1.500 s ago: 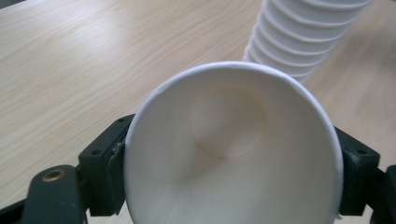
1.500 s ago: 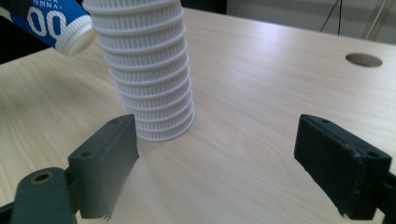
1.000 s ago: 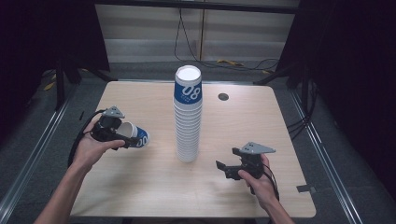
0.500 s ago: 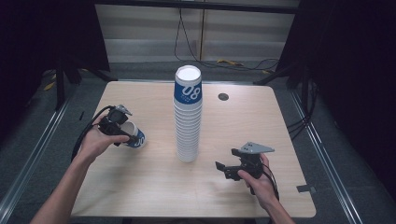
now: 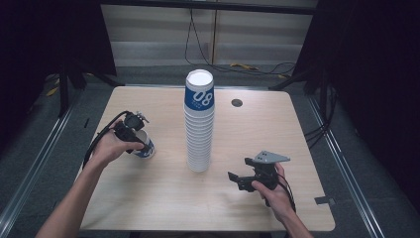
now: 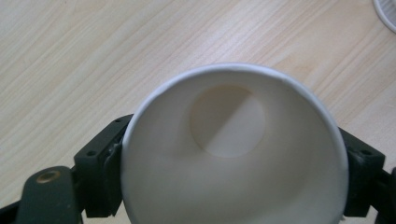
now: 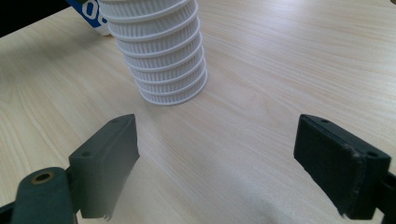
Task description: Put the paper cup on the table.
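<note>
A: What does the left gripper view add to the high view?

B: It looks straight into the cup (image 6: 233, 149): a white inside with a round base, half in shadow, and a black jaw pressed against each side of the rim. The high view shows the cup's (image 5: 144, 147) blue and white outside, low at the table's (image 5: 148, 198) left side, under the left gripper (image 5: 132, 130) and the left hand (image 5: 110, 147).

A: And the right gripper view?

B: The ribbed white bottom cups of the stack (image 7: 161, 56) close up, standing on the wood beyond the jaws. The high view shows the stack (image 5: 199, 121) at the table's middle, with "08" on its blue top cup.

A: What has changed over the last second?

B: The left gripper has turned. A second ago the cup lay sideways in it; now its mouth faces up toward the gripper's camera. The right gripper (image 5: 242, 178) has hardly moved.

A: How do the jaws stand?

B: The left pair clamps the cup. The right pair gapes wide with nothing between, near and right of the stack.
</note>
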